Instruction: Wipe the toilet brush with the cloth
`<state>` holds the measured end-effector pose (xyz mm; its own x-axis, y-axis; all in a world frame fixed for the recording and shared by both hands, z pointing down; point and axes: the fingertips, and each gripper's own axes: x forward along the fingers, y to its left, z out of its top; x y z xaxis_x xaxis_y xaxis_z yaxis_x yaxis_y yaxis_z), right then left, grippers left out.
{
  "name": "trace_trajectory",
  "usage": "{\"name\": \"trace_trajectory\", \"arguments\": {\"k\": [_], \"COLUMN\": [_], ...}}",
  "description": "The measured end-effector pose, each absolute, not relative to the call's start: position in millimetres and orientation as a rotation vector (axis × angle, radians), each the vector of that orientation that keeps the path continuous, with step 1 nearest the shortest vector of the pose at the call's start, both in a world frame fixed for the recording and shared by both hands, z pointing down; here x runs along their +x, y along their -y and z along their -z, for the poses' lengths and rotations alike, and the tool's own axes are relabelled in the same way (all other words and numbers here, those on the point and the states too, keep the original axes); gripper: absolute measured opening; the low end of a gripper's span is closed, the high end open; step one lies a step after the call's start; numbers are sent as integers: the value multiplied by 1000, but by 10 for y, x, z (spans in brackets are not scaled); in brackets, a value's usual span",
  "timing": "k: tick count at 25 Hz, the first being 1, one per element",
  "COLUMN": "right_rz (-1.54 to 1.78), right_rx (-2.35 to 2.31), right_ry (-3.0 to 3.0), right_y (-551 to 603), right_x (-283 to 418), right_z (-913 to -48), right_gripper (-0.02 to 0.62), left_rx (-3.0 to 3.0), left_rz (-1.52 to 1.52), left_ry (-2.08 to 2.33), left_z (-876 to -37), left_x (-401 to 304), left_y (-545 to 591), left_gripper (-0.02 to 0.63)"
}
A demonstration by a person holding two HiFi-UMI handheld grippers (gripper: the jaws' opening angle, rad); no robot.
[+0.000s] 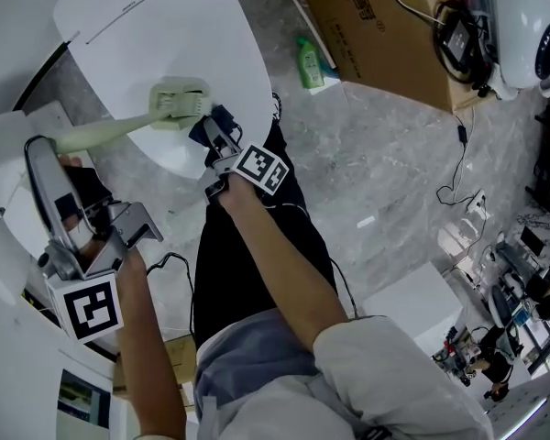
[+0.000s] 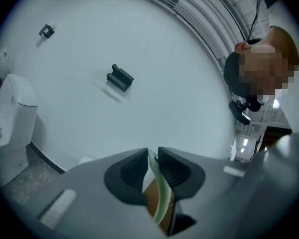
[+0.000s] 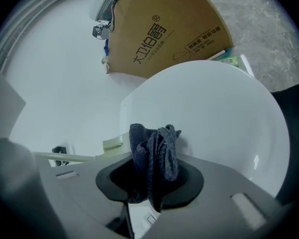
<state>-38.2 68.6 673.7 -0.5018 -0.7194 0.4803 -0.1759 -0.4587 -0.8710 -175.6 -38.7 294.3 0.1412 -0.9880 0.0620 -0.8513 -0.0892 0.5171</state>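
The left gripper point(image 2: 153, 166) has its jaws pressed nearly together on the thin pale-green handle of the toilet brush point(image 2: 158, 195), which runs down between the black pads. In the head view the same left gripper point(image 1: 50, 149) sits at the far left, and the toilet brush point(image 1: 179, 106) reaches from it to the right, its blocky pale-green head lying over the white toilet lid point(image 1: 156, 26).

The right gripper point(image 3: 149, 176) is clamped on a bunched dark blue-grey cloth point(image 3: 152, 158), and the folds stick up past the jaw tips. Behind the cloth in that view, the brush head point(image 3: 114, 144) shows just to the left. Seen from the head camera, the right gripper point(image 1: 213, 137) brings the cloth point(image 1: 211, 125) right against the lower right corner of the brush head (whether cloth and brush actually touch is hard to tell).

Beyond the lid stands a brown cardboard box point(image 1: 385, 26) with a green bottle point(image 1: 310, 62) at its foot, both on a grey marbled floor point(image 1: 394, 172). The left gripper view looks mostly at a plain white wall point(image 2: 154, 59) carrying a small dark bracket point(image 2: 119, 77).
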Motion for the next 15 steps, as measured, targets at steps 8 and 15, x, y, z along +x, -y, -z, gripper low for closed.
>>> {"name": "trace_trajectory", "arguments": {"k": [8, 15], "right_rz": [1990, 1967], "right_rx": [-1343, -1367], "right_ry": [-1404, -1350], "right_y": [-606, -648], "right_x": [-332, -378], "right_z": [-6657, -6514], "right_gripper": [97, 97], "left_rx": [1973, 1982], "left_rz": [442, 440], "left_ry": [1778, 1771], "left_z": [-2970, -2973], "left_x": [-1794, -1798], "left_y": [368, 368], "left_gripper": [0, 0]}}
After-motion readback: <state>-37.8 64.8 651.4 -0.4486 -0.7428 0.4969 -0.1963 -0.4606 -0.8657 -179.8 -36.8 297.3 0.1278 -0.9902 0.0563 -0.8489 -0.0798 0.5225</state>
